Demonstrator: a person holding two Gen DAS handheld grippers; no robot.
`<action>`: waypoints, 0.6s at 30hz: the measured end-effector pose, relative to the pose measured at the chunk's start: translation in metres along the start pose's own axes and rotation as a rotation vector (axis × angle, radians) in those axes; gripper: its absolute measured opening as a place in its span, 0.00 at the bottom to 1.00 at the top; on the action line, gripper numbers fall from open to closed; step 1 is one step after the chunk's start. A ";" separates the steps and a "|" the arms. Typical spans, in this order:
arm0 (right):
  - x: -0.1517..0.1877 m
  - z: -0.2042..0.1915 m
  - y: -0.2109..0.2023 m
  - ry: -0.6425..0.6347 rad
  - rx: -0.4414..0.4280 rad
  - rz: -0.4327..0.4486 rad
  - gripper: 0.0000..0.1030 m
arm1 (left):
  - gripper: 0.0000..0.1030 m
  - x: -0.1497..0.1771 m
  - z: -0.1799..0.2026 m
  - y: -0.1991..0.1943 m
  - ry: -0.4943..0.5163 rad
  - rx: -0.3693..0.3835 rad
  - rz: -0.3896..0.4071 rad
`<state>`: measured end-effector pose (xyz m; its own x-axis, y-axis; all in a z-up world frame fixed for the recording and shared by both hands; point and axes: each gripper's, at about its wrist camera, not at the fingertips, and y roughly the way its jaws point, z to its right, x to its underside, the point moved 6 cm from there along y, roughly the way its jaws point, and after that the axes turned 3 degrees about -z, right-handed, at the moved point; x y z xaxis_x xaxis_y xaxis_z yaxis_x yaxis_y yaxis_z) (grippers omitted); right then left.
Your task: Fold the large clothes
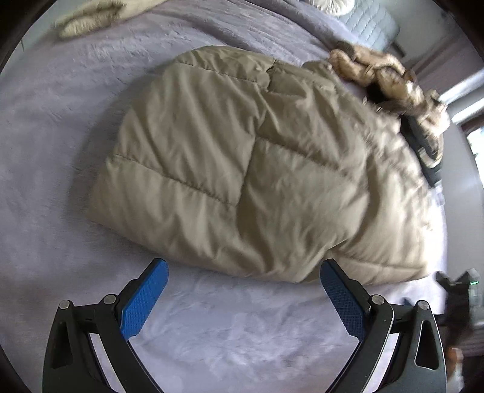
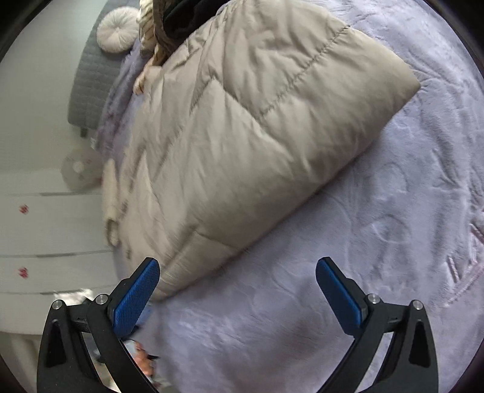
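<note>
A beige quilted puffer coat (image 1: 257, 163) lies folded on a lilac plush bedspread (image 1: 230, 326), its fur-trimmed hood (image 1: 390, 81) at the far right end. My left gripper (image 1: 242, 290) hovers just short of the coat's near hem, jaws wide open with nothing between the blue pads (image 1: 142, 302). In the right wrist view the same coat (image 2: 251, 130) runs up and to the left. My right gripper (image 2: 237, 290) stands open over the bedspread (image 2: 348, 241), its left pad (image 2: 136, 299) close beside the coat's lower corner, apart from it.
A second beige garment (image 1: 90, 18) lies at the far left of the bed. A round white cushion (image 2: 118, 30) and a grey quilted headboard (image 2: 87, 87) are at the bed's head. White drawers (image 2: 45, 229) stand beside the bed. The other gripper (image 1: 459, 290) shows at the right edge.
</note>
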<state>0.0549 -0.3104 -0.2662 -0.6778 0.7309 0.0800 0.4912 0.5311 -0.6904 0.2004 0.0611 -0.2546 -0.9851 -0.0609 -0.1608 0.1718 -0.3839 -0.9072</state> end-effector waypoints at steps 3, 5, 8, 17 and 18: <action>-0.008 0.000 0.001 0.036 -0.066 0.009 1.00 | 0.98 -0.005 -0.005 0.003 -0.048 0.078 -0.006; -0.013 0.002 0.004 0.060 -0.097 0.012 1.00 | 0.98 -0.003 -0.008 0.007 -0.080 0.101 -0.022; -0.019 0.004 0.005 0.081 -0.136 0.016 1.00 | 0.98 0.000 -0.015 0.013 -0.123 0.162 -0.038; -0.052 0.004 0.030 0.145 -0.252 0.014 1.00 | 0.98 -0.027 -0.027 0.043 -0.223 0.245 -0.003; -0.052 0.003 0.035 0.142 -0.254 0.010 1.00 | 0.98 -0.029 -0.027 0.045 -0.225 0.248 -0.001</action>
<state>0.1057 -0.3311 -0.2969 -0.5977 0.7798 0.1862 0.6311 0.6008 -0.4906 0.2370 0.0707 -0.3012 -0.9668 -0.2514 -0.0453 0.1913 -0.5952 -0.7805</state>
